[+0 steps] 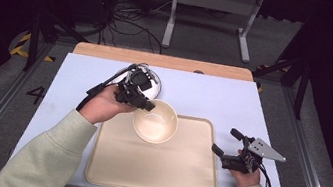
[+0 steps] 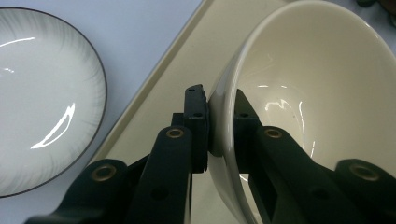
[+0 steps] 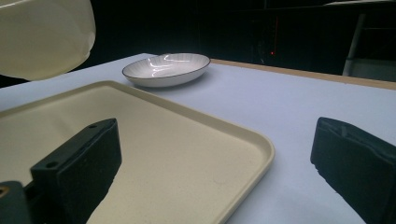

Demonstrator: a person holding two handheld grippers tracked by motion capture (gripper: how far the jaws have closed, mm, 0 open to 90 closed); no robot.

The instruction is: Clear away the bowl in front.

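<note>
Dark floor and cables sit behind the pale blue table (image 1: 204,99). Left gripper (image 2: 219,121) jaws pinch the cream bowl (image 1: 155,121) rim, one inside, one outside. Bowl hangs tilted over the tray's (image 1: 152,172) upper middle, mouth up; not set down yet. Right gripper (image 1: 229,146) jaws are spread, holding nothing. Plate (image 3: 166,68) waits upper left.

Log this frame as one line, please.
left tool: shut on cream bowl rim, above tray | right tool: open, idle | plate: on table
</note>
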